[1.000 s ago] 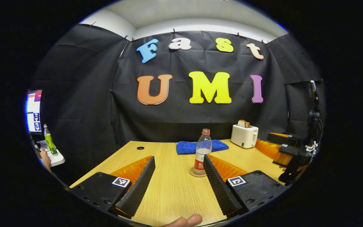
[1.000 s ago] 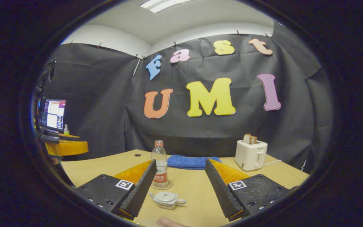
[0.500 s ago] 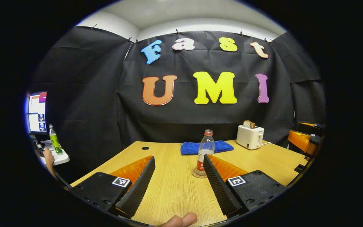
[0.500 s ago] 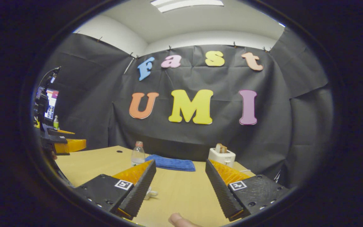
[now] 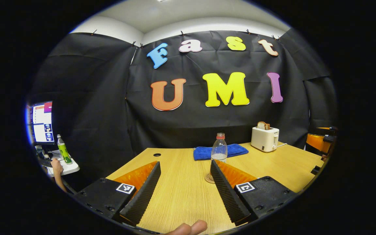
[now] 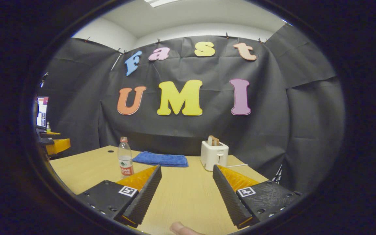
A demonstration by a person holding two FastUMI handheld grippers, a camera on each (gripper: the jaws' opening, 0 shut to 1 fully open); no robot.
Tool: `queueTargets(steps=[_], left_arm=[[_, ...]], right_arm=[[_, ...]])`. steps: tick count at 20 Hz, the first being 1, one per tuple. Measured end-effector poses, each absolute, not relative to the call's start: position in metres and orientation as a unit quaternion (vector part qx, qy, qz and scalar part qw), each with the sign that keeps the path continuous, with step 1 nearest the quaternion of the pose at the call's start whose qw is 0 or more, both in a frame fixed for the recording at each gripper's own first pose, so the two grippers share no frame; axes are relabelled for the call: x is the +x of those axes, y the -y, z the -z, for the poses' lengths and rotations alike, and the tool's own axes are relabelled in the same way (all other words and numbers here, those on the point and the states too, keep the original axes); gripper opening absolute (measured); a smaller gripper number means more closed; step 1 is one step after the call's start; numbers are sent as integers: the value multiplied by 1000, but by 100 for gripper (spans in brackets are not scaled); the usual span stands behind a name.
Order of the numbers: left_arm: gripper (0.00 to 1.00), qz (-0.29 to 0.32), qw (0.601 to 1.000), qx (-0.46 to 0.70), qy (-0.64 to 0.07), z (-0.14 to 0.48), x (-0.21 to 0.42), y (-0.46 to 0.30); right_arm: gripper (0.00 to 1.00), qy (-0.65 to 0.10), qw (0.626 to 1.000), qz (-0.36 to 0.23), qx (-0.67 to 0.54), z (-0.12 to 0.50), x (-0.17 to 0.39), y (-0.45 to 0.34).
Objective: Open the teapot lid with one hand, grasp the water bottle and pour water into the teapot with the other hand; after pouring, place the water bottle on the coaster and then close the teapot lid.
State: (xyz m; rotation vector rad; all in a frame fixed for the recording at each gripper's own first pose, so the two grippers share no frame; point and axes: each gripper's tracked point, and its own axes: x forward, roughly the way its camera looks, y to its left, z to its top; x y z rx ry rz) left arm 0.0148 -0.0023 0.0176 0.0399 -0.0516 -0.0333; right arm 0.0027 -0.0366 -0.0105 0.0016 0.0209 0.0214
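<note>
Both grippers hang over the near end of the wooden table, each with its jaws spread wide and nothing between them. In the left gripper view the left gripper points across the tabletop toward the water bottle, which stands upright on a round coaster — the bottle's lower part is hidden behind one of the gripper's fingers, and a fingertip of the person's hand pokes in at the bottom edge. Behind the bottle lies a folded blue cloth, and to its right, near the far corner, sits a white toaster with a slice of bread sticking out of the slot. At the right rim of that view a bit of the right gripper shows. In the right gripper view the right gripper faces the back wall of the booth, with the bottle off to its left, well apart from it, about half full. The cloth and toaster stand farther back on the table — the toaster almost straight ahead. Off to the left past the table's edge glows a monitor, with a green bottle on a small white shelf below it.
</note>
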Motion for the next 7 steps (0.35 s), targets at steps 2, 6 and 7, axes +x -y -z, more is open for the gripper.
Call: queueTargets(steps=[2,6,7], left_arm=[[96,16,999,24,27,-17,14,1],[96,24,999,25,34,-21,11,5],[96,25,999,25,35,-21,12,6]], right_arm=[[97,-11,1000,-10,-1,12,3,37],[95,-13,1000,-16,-1,15,5,34],[97,-16,1000,-17,1,17,6,34]])
